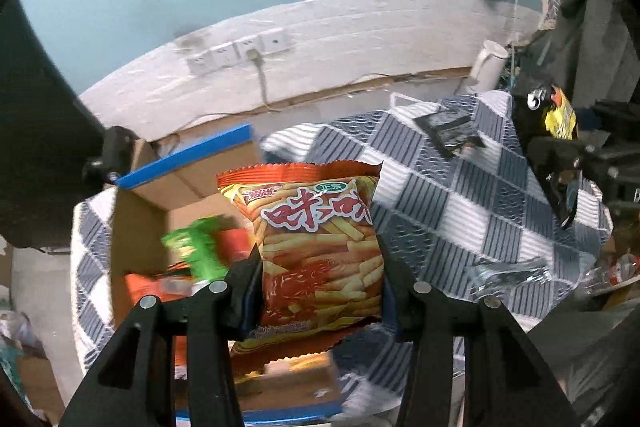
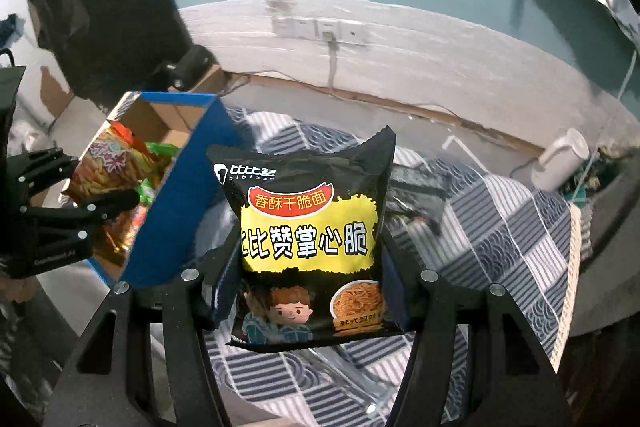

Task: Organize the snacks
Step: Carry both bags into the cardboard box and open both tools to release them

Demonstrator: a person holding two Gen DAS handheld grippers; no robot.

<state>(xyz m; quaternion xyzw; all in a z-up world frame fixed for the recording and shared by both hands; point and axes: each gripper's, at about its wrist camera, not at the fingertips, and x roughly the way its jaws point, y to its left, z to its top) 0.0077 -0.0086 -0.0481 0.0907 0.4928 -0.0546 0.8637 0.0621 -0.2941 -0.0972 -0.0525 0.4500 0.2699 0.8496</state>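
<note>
The left gripper (image 1: 320, 279) clamps an orange snack bag (image 1: 316, 247) upright, above the near edge of the cardboard box (image 1: 140, 227). Inside the box lie a green packet (image 1: 200, 247) and other orange packets. Right of the box spreads a checked cloth (image 1: 460, 195).

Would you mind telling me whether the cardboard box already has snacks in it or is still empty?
Partly filled: the cardboard box is open on top, with orange and green snack packets lying inside, seen in both wrist views.

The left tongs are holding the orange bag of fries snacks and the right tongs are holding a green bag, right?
Not quite. The right tongs hold a black and yellow bag, not a green one, as the right wrist view shows. The left tongs do hold the orange bag.
</note>
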